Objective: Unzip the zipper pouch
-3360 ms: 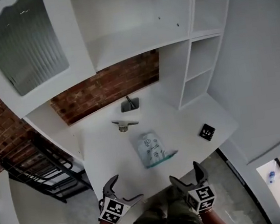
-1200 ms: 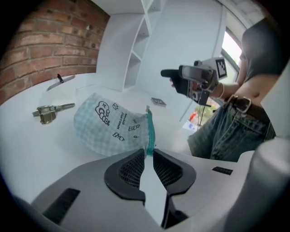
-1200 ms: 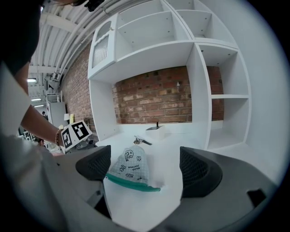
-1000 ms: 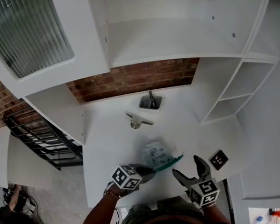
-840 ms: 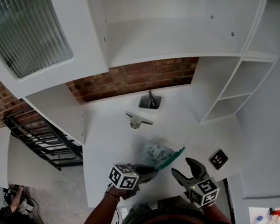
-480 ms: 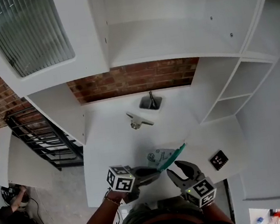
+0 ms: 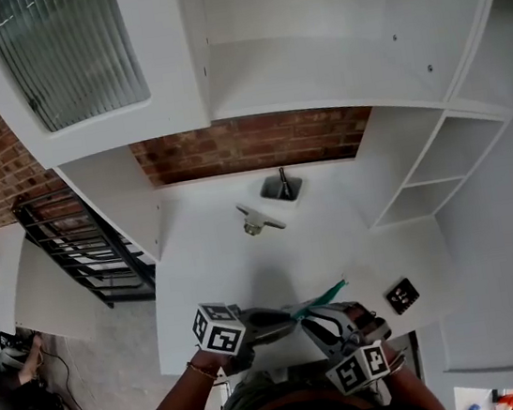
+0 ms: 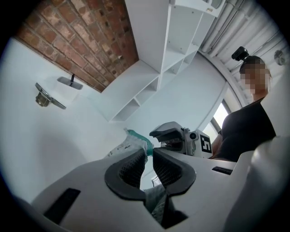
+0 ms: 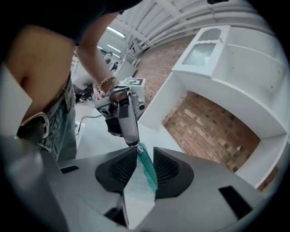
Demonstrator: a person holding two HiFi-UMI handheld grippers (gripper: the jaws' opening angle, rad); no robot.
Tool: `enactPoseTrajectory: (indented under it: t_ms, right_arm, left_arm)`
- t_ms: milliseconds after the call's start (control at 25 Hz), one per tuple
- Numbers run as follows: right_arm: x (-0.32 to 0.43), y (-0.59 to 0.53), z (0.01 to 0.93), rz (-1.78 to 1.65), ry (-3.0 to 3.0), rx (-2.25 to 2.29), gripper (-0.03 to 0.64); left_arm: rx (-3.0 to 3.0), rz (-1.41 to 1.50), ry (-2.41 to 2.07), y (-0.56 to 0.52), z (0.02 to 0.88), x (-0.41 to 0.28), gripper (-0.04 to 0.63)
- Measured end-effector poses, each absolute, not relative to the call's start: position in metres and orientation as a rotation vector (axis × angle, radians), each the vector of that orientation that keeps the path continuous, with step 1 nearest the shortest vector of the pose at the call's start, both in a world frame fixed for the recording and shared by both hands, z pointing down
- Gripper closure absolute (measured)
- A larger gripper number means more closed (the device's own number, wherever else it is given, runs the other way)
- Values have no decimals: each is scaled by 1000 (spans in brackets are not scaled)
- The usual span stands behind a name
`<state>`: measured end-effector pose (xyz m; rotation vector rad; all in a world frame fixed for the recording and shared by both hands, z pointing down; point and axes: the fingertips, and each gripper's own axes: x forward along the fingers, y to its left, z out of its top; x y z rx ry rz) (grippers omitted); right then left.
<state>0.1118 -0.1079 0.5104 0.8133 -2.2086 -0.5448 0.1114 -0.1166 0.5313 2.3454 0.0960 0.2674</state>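
Two grey hand-held grippers sit nearest the person, over the near edge of the table. The left gripper [image 8: 149,153] is clenched on the translucent white zipper pouch [image 9: 137,192]. The pouch film bunches at the roots of its jaws and shows again past their tips. The right gripper [image 9: 145,153] has just been closing its jaws. They now pinch the pouch's top edge, with the teal zipper [image 9: 147,171] running between the pads.

- One pouch, held off the tabletop between the two grippers, its teal end pointing away from the person.
- One white tabletop [image 7: 209,272], under both grippers.
- One small black square block [image 7: 402,294], on the table near the right gripper, to its right.
- One silver metal winged fitting [image 7: 260,220], mid-table, well apart from the pouch.
- One dark grey plate with an upright peg [image 7: 282,186], at the back by the red brick wall [image 7: 248,144].
- One set of white open shelves [image 7: 422,167], right and above.
- One white cabinet door with ribbed glass [image 7: 65,56], upper left.
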Motion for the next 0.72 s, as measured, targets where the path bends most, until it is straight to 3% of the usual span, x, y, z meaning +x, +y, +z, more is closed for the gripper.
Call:
enactPoseTrajectory:
  t_ms: [360, 720]
  right_arm:
    - [98, -100, 515, -631, -2178, 659, 518]
    - [95, -106, 512, -534, -2238, 602, 563]
  left_arm:
    - [2383, 317, 114, -113, 528, 109, 539]
    - [2593, 440, 157, -114, 526, 106, 538]
